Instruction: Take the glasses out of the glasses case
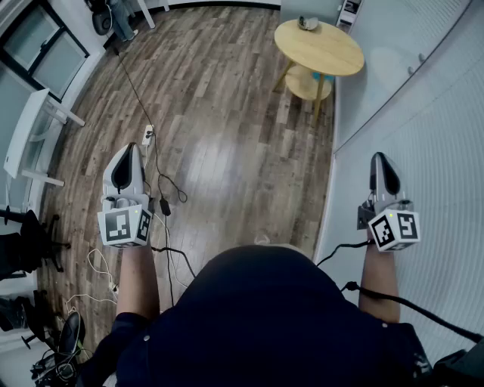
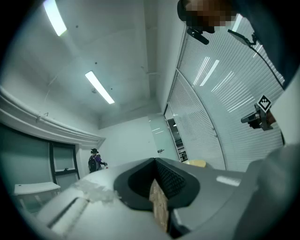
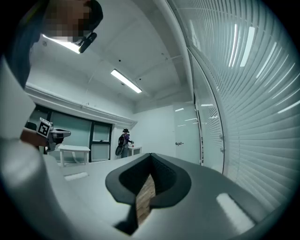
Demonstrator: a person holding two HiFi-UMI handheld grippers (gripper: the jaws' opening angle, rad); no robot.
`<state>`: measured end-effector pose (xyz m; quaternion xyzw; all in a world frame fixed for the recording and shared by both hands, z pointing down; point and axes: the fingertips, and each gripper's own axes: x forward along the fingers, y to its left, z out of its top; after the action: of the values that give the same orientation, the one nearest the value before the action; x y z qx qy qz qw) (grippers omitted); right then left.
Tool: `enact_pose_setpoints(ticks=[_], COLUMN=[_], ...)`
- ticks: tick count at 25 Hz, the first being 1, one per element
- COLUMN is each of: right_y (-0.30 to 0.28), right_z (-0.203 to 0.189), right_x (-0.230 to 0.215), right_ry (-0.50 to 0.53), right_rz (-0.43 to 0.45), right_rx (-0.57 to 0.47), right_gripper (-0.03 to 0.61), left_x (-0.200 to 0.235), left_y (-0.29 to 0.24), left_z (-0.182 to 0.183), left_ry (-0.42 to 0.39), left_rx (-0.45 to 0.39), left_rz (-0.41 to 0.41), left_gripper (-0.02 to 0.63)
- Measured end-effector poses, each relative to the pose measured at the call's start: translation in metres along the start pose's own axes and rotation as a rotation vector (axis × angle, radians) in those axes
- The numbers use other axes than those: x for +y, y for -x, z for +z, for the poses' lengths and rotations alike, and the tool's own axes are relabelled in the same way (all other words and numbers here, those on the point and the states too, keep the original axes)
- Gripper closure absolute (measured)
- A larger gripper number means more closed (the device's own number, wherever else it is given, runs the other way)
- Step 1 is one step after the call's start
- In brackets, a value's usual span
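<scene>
Wood-plank floor (image 1: 227, 113) with a dull sheen fills most of the head view. A pale ribbed wall (image 1: 423, 113) runs down the right side. At the bottom middle is the person's dark-clothed torso (image 1: 265, 317).

At the upper right stands a round, light-wood worktop (image 1: 325, 49) with a smaller round shelf beneath it. No glasses case or glasses can be made out for certain. A small greyish object (image 1: 307, 23) at the worktop's far edge may be the case, but it is too small to tell, and so is its long axis.

The left hand-held gripper (image 1: 130, 155) sits at mid left and the right hand-held gripper (image 1: 380, 159) at mid right. Both are smooth grey shells with dark ribbed pads. Each has its jaws brought together on nothing, with only a sliver of floor showing between them.

The worktop lies well ahead, up and right in the frame. The right hand-held gripper looks nearer to it.

Thin black cables (image 1: 162, 189) trail across the floor at left.
</scene>
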<state>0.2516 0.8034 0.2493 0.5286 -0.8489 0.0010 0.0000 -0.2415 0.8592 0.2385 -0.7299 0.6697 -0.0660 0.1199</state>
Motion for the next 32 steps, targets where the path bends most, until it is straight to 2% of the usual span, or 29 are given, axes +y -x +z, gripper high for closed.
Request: enact_pose_setpoints(ticks=[4,13,16,18,21,25,32], right_y=[0.001,-0.016,-0.031,-0.045,-0.07,-0.115,-0.213], right_z=[-0.001,-0.016,-0.022,-0.029,-0.038,-0.047,-0.054], right_x=[-0.004,-0.026,-0.039,-0.04,-0.041,-0.044,-0.041], right_ry=[-0.015,-0.033,0.026,0.057,0.039,0.037,0.029], right_rz=[-0.008,-0.014,-0.057,-0.049,-0.024,-0.011,-0.007], right_rx=[-0.027,-0.021,-0.013,0.002,0.006,0.031,0.044], right_gripper=[0.572,0.572,0.572,0.571,0.571,0.571,0.571], left_x=[0.003,0.0,0.004,0.003,-0.014,-0.031,0.007], left_y=[-0.002,-0.028,-0.041,-0.05,-0.068,-0.102,-0.207], left_z=[0.005,0.002,-0.011,-0.022,-0.029,-0.036,-0.055], left_ry=[-0.005,-0.015,0.01,0.04,0.032,-0.053,-0.042], left_rx=[-0.002,0.001,0.003,0.005,0.032,0.043,0.023], left_rz=[-0.009,0.012,0.032,0.03,0.0,-0.049,-0.079], left_gripper=[0.609,0.609,0.609,0.609,0.609,0.609,0.609])
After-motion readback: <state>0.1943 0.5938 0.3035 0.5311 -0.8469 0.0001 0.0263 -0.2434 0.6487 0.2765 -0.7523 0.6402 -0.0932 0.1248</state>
